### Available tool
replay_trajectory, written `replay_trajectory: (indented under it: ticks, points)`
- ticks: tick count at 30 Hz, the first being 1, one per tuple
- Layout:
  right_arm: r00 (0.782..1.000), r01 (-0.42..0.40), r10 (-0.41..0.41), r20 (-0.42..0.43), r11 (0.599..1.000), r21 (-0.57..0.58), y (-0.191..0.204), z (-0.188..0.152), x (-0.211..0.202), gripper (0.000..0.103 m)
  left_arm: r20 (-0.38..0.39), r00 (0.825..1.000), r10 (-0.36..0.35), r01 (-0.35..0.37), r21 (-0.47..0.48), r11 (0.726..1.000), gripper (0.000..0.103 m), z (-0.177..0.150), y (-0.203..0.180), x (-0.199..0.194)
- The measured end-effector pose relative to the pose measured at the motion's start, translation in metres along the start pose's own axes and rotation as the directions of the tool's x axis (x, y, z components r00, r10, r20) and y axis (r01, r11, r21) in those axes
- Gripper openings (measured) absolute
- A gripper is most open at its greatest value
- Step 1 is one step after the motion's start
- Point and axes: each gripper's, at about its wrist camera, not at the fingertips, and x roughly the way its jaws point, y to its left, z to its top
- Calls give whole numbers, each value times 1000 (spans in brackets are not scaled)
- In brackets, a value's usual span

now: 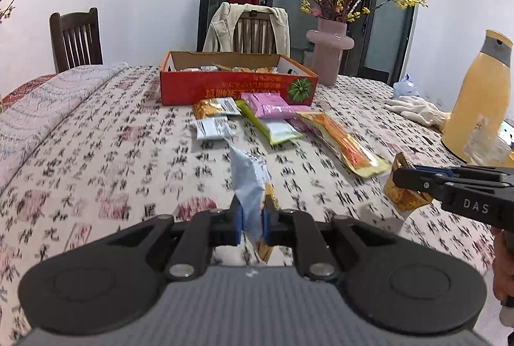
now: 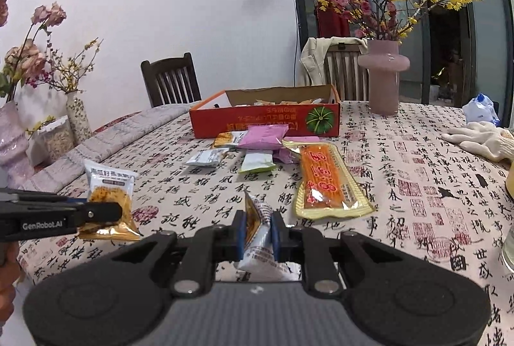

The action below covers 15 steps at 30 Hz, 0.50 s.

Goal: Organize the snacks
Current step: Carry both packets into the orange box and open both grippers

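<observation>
You have two snack packets in the air, one per gripper: your left gripper is pinched on a white-and-gold packet held upright between its blue pads, and your right gripper is clamped the same way on a second white-and-gold packet. Both hang over the near part of the table, well short of the one red cardboard box that sits toward the far edge with several small packets already inside — too small to count. Loose on the cloth just in front of the box lie about six more snacks: a gold packet, a white packet, a pink pouch with a second pink one partly under its neighbours, a green-edged white packet and one long orange pack in clear wrap. These lie between your grippers and the box. Off to the right of the box stands one pink vase of yellow and red blossoms; nearer the right edge are a white knit glove, a crumpled blue-white wrapper and a yellow thermos jug. Two dark wooden chairs stand behind the far edge — one bare, one draped with a cream jacket.
</observation>
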Motion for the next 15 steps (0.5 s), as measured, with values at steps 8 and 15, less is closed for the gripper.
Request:
replay_trajectory:
  ticks: [8,15]
  points:
    - [998,-53,55,22,997,-52,-2,52,42,15,75,997,31,-31,1,1000,12,62,34,41]
    - [993,-102,109,55,988,-112,-2,142,123,15,92,993,73,-77,37,996,12,147,73,123]
